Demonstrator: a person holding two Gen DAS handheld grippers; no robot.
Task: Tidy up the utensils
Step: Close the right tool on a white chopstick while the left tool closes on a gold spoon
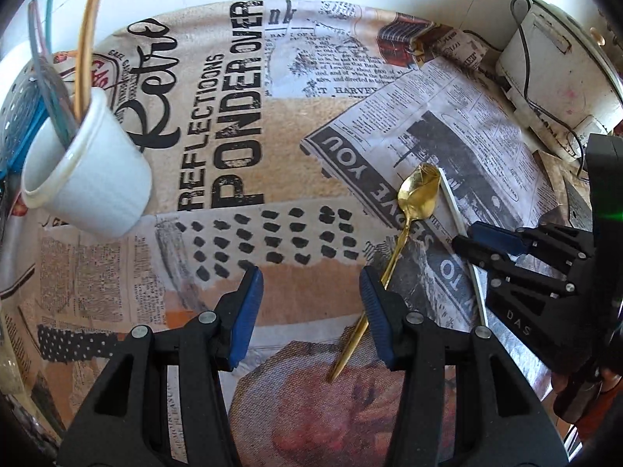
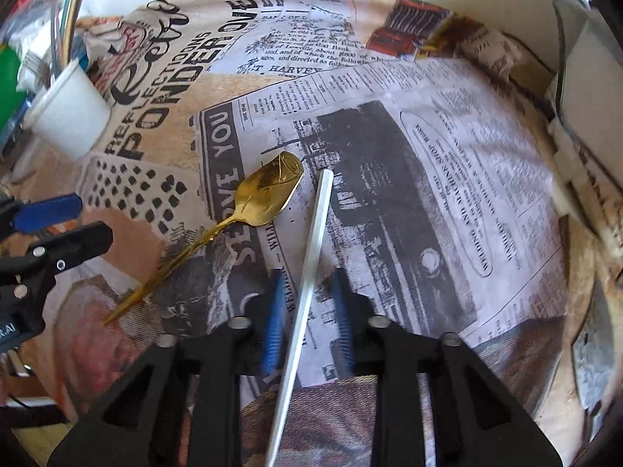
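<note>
A gold spoon (image 1: 418, 194) lies flat on the bench, its polished oval bowl resting on a printed newspaper panel and its thin, tapering handle running back toward the left gripper (image 1: 311, 303). In the left wrist view the handle passes just beside the inner face of that gripper's right finger; whether it touches the pad cannot be told. Just beside the spoon lies a slim white stick (image 2: 311, 257), straight and matte, its squared tip near the spoon's bowl. In the right wrist view the stick runs between the fingers of the right gripper (image 2: 309, 311), which stand at a moderate gap on either side of it with cloth showing between each blue ribbed pad and the stick.

The left gripper's fingers are spread wide, with nothing between them but the cloth. Both tools are black plastic with bright metal pivot pins.

Well apart from the spoon, toward the far left, stands a white cup (image 1: 87, 171), smooth-walled with a rolled rim and tapering to a narrower base. It holds several long, thin utensils: one gold handle (image 1: 87, 35) and some teal and pinkish sticks (image 1: 43, 50), all leaning out over the rim.

The bench is covered by a woven cloth (image 1: 233, 89) printed with a retro newspaper collage, bold black lettering and dabbed dots. At the far right edge sits a scuffed white box (image 1: 560, 74) with a dark cable draped over it.
</note>
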